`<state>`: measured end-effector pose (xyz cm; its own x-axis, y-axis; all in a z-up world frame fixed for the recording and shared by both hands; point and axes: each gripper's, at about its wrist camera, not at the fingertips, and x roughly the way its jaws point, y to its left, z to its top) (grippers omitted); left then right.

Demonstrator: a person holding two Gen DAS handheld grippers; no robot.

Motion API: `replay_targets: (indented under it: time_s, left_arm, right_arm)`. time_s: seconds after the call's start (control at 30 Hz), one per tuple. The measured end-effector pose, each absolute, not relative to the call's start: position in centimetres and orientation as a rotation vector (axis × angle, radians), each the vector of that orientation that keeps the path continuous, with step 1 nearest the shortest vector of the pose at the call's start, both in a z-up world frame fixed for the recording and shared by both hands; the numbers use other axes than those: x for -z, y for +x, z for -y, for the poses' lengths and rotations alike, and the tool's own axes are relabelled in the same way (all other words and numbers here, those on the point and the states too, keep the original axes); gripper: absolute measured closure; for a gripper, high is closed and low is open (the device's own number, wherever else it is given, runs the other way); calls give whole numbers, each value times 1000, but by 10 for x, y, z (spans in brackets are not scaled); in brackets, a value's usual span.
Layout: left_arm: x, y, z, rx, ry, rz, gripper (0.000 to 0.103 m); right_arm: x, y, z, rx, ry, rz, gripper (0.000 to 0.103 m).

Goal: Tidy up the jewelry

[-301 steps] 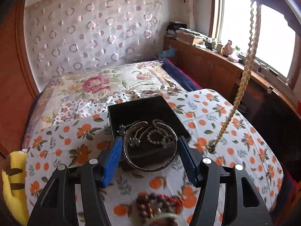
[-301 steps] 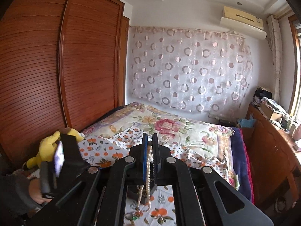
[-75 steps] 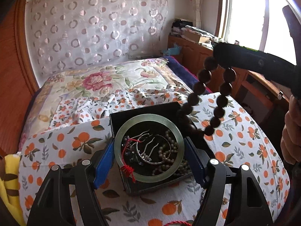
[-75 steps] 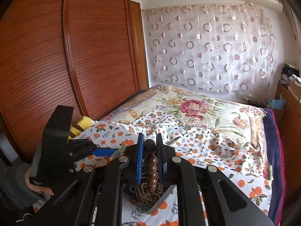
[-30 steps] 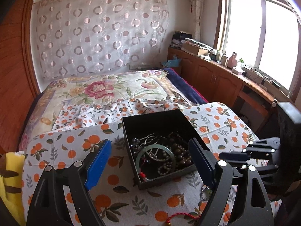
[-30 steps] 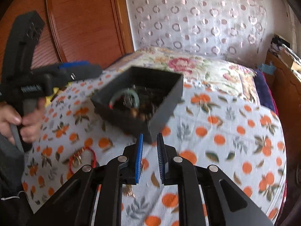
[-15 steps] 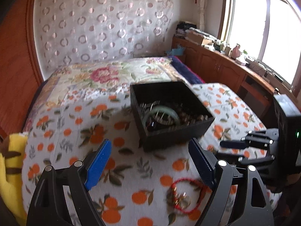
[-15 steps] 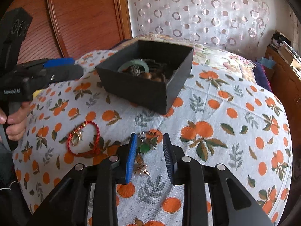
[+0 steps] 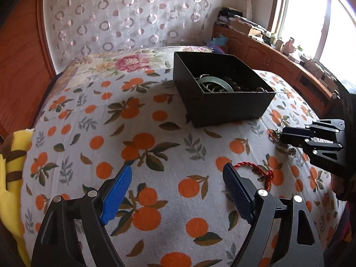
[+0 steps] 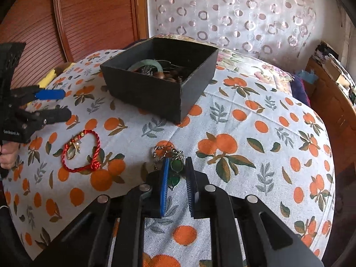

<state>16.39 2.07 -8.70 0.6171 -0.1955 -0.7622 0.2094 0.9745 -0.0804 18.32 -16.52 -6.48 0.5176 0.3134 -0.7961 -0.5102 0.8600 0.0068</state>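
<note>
Right gripper (image 10: 176, 169), jaws parted around the green pendant (image 10: 175, 166) before the black box (image 10: 160, 93); close squarely. Left gripper (image 9: 178, 178) open, empty.

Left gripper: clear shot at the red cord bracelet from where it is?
Probably yes. The left gripper is open and empty, the red cord bracelet lies flat on the cloth just off its right finger, nothing lying between; the right gripper straddles the green pendant.

Box (image 10: 155, 93) of jewelry on the bedspread (image 10: 255, 133), cord bracelet (image 10: 81, 153) and pendant chain (image 10: 172, 158) before it.
</note>
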Motion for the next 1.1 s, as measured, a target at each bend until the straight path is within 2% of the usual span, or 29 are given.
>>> replay_targets:
  time_s: [0.17, 0.37, 0.67, 0.73, 0.87, 1.1]
  left_arm:
    - [86, 162, -8, 286, 24, -870, 23]
    - [90, 163, 7, 354, 17, -894, 35]
    - [96, 164, 19, 360, 66, -908, 70]
    - [96, 162, 25, 374, 101, -905, 82]
    - [97, 159, 36, 392, 161, -900, 96]
    - [91, 164, 31, 388, 119, -892, 96]
  right_arm:
    - [66, 183, 165, -499, -242, -878, 87]
    - [66, 186, 167, -508, -218, -885, 87]
    - [66, 186, 166, -501, -218, -884, 89]
    - [66, 186, 166, -500, -222, -883, 89]
    - [66, 186, 167, -503, -217, -884, 89]
    - [66, 189, 169, -547, -171, -893, 90]
